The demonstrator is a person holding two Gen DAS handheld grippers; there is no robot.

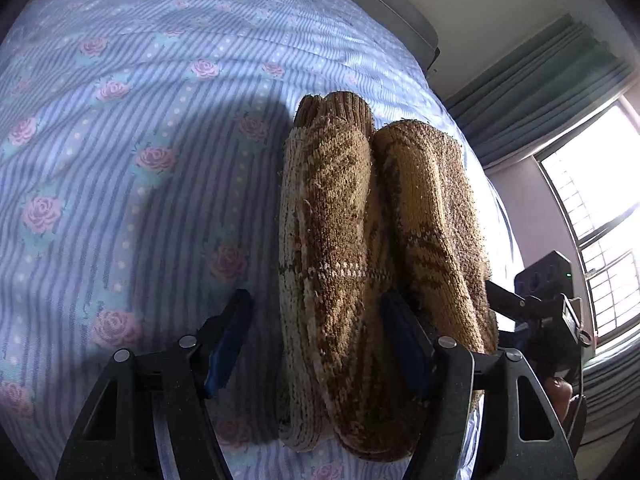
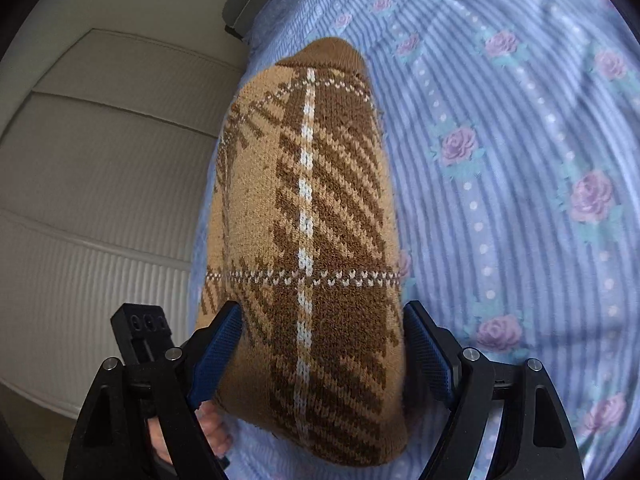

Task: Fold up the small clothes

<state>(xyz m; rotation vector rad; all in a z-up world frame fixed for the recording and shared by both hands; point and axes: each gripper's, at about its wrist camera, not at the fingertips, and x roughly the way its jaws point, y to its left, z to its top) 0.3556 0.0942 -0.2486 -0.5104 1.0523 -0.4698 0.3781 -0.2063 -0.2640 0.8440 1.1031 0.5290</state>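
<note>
Both the left gripper (image 1: 316,344) and right gripper (image 2: 324,344) gape open around a folded brown plaid knitted sweater (image 2: 308,240) on the rose-striped blue bedsheet (image 2: 520,160), where a careless nudge could undo its folds.

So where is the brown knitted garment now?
The brown knitted garment lies on the floral bedsheet, near its left edge in the right wrist view, between the open right gripper fingers.
</note>
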